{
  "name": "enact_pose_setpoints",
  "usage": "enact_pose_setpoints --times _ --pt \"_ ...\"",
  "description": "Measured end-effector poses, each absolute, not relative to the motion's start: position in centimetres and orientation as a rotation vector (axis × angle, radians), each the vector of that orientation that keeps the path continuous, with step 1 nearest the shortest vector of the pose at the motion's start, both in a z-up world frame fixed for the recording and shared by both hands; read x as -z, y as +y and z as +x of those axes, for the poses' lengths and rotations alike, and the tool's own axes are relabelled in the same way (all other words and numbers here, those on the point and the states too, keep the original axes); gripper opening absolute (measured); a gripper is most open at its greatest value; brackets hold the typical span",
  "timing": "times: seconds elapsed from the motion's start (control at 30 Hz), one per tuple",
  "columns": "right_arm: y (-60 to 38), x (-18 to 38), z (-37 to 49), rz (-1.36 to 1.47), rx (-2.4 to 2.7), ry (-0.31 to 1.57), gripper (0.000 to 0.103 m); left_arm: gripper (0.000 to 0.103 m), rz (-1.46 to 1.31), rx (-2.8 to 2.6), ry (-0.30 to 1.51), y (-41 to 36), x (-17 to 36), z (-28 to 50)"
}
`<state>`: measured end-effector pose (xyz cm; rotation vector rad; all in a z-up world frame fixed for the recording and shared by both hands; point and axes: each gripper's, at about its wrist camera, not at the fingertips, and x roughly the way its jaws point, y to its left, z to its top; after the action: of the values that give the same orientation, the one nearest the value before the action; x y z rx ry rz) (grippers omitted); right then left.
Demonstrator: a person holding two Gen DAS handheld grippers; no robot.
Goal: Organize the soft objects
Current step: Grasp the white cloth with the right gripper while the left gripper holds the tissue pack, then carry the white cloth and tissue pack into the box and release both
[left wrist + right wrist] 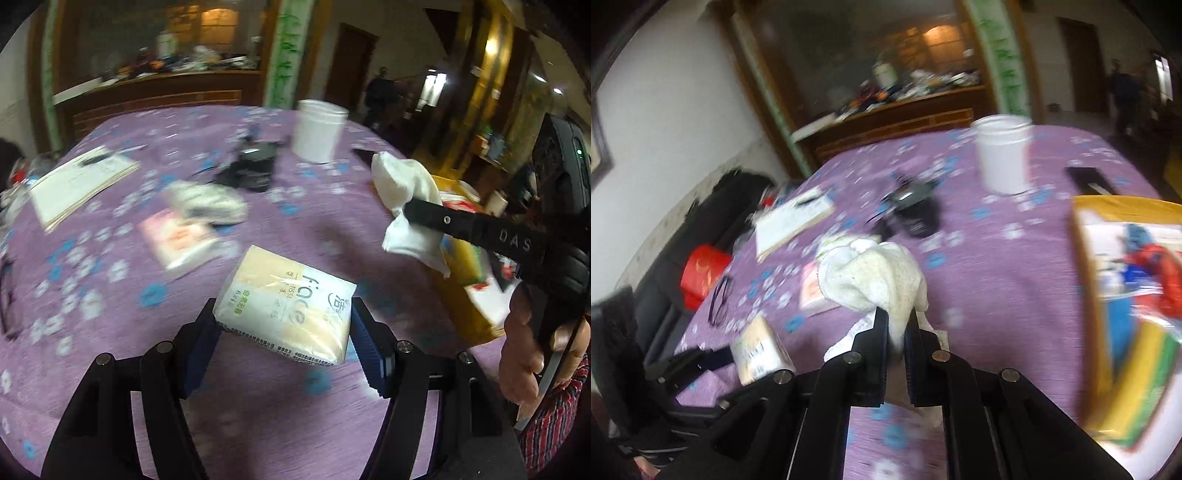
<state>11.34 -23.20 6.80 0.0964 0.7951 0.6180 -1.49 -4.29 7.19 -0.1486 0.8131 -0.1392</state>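
Left tongs (282, 325) clamping tissue pack (286, 304), right tongs (899, 326) pinching white cloth (879, 277)

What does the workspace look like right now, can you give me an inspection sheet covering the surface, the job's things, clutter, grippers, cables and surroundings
Surface: purple flowered tablecloth, covering the table.
Job's things: tissue pack held in the air; white cloth bunched and lifted off the table; yellow box at the table's right edge with colourful items inside.
Clutter: white tub, black device, paper stack, pink packet, another whitish bundle, all blurred.
Grippers: left gripper shut on the tissue pack; right gripper shut on the white cloth.
Cables: nothing seen clearly.
Surroundings: wooden sideboard piled with things, a person standing by a doorway.
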Motion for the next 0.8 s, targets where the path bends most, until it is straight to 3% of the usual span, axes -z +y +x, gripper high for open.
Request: enact_pose_setpoints --times 0.33,0.8 --pt "-36.4 -9.2 11.3 0.287 -0.391 0.709 0.009 0.067 -0.024 0.339 0.766 -14.8 -9.0 -0.6" --pt "-48.4 -7.5 9.3 0.407 -0.116 0.695 0.01 0.067 0.152 0.497 0.718 -27.7 -8.6 1.5"
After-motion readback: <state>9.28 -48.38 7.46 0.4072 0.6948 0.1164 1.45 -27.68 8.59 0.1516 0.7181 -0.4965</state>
